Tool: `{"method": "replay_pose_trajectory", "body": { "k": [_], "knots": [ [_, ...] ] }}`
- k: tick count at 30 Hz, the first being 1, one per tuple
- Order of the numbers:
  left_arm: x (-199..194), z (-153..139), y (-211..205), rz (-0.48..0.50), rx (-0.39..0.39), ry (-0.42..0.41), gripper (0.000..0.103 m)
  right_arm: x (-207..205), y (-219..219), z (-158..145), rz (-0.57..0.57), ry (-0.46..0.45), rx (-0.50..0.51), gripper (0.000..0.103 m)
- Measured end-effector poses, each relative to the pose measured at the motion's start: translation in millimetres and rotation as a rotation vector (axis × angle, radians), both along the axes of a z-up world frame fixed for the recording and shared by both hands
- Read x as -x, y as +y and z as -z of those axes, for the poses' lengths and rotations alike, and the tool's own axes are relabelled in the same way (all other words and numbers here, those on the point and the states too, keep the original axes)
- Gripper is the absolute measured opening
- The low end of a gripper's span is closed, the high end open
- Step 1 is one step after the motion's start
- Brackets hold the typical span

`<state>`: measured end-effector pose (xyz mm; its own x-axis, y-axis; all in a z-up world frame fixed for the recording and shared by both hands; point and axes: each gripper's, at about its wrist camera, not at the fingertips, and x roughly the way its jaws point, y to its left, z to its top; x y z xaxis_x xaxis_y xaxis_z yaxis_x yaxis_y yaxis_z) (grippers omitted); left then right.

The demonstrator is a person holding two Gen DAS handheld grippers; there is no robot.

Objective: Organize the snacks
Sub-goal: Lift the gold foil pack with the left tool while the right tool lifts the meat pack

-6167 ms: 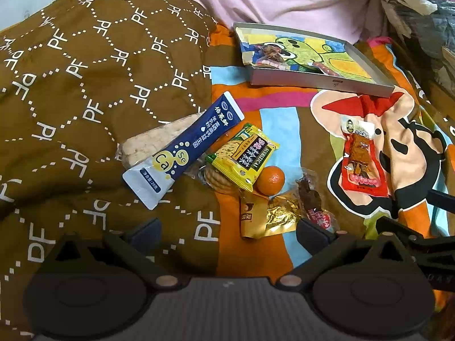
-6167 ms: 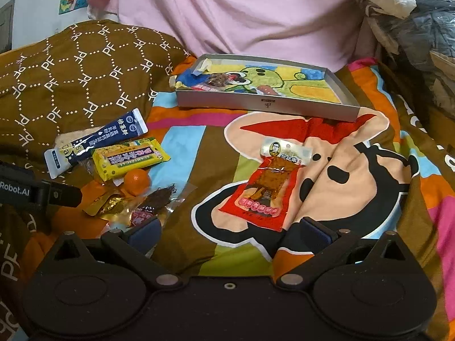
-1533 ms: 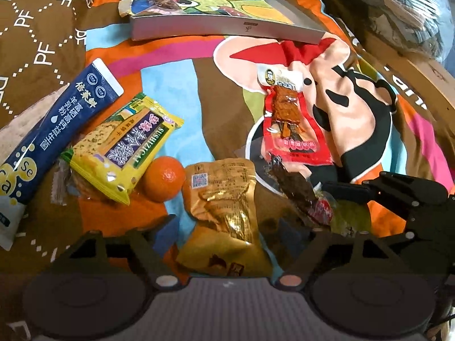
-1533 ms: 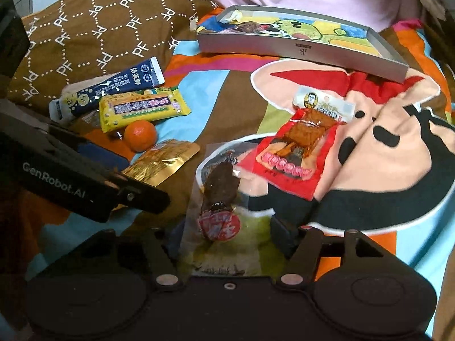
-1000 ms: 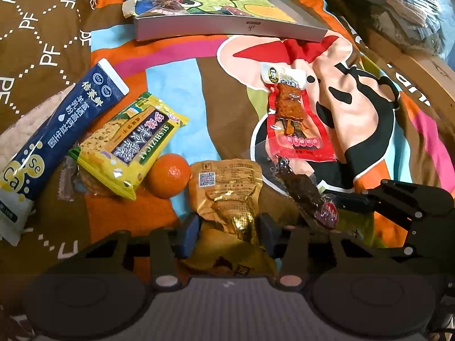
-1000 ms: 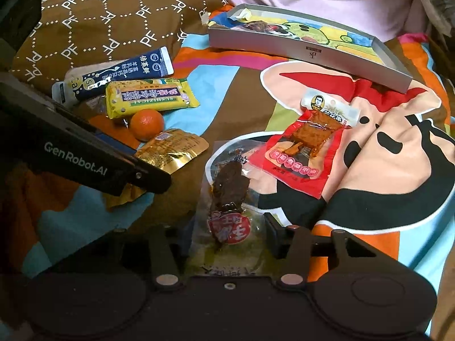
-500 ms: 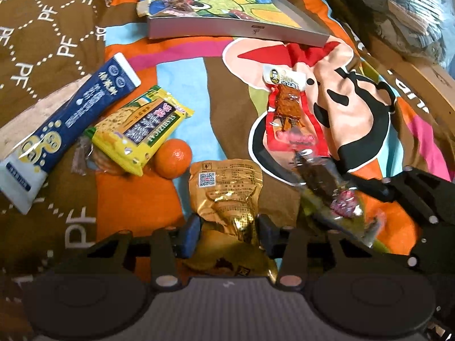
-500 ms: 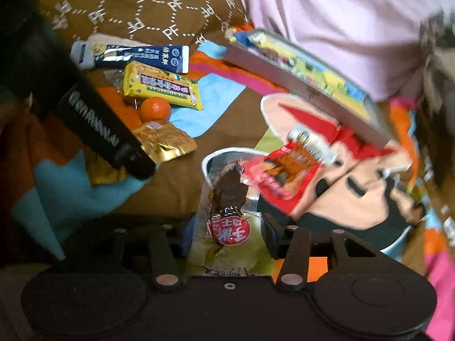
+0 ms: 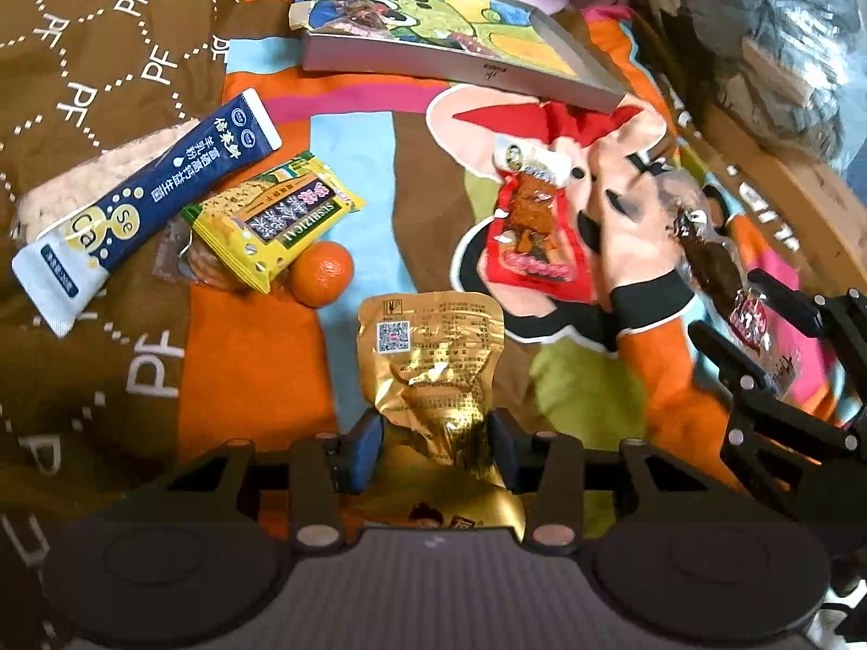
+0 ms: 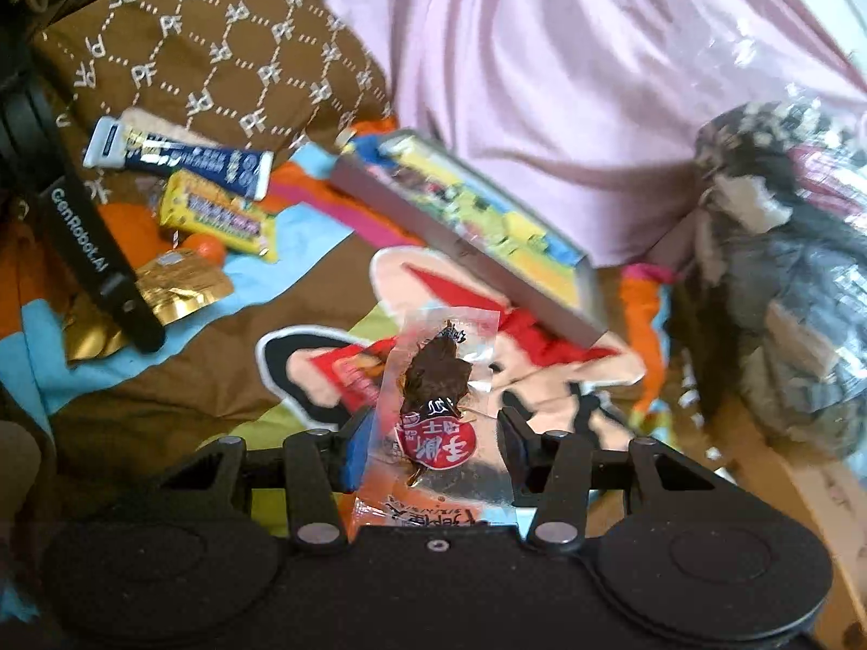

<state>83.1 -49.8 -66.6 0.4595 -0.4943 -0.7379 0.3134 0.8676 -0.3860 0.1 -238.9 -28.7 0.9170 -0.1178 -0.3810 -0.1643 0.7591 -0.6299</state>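
Left wrist view: my left hand-held gripper [image 9: 436, 441] pinches the gold foil pouch [image 9: 433, 363] low over the cartoon blanket [image 9: 374, 173] — an orange [image 9: 321, 273], a yellow snack bar [image 9: 273, 222] and a blue sachet [image 9: 146, 200] lie beyond, with the red jerky pack [image 9: 534, 241] further right. Right wrist view: my right hand-held gripper [image 10: 431, 452] clamps the clear jerky packet [image 10: 436, 406], lifted off the blanket — the grey tray [image 10: 471, 249] sits beyond it.
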Motion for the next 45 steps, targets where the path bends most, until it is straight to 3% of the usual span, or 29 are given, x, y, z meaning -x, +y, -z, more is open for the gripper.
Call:
{"method": "replay_pose_trajectory", "body": {
  "k": [9,18,23,26,29,33,36,40,45],
  "knots": [
    [19.3,-41.1,10.7,-0.067,0.067,-0.081,0.047,8.9,-1.2,-54.7,-0.069,-0.147,0.008,0.05],
    [49.4,-118.9,20.4,-0.145,0.094,-0.307,0.047,15.4,-8.0,-164.4,-0.206,-0.271,-0.033,0.05],
    [63.8,-155.0,16.8,-0.168,0.118,-0.37,0.047,23.8,-11.8,-217.1,-0.237,-0.3,0.023,0.05],
    [77.7,-178.7,13.0,-0.178,0.128,-0.424,0.047,32.3,-9.9,-247.9,-0.254,-0.363,0.105,0.05],
    [89.2,-198.1,13.0,-0.186,0.162,-0.455,0.047,42.5,-8.5,-284.9,-0.256,-0.383,0.096,0.05],
    [96.6,-217.3,9.7,-0.211,0.139,-0.495,0.047,56.5,-5.8,-322.9,-0.286,-0.391,0.11,0.05],
    [98.6,-229.8,8.9,-0.232,0.13,-0.509,0.047,67.6,-6.8,-339.8,-0.282,-0.387,0.086,0.05],
    [110.2,-243.6,10.1,-0.259,0.102,-0.542,0.047,79.2,-9.6,-349.7,-0.271,-0.392,-0.022,0.05],
    [127.2,-254.9,6.0,-0.293,0.076,-0.55,0.047,92.8,-12.9,-334.6,-0.279,-0.37,-0.141,0.05]
  ]
}}
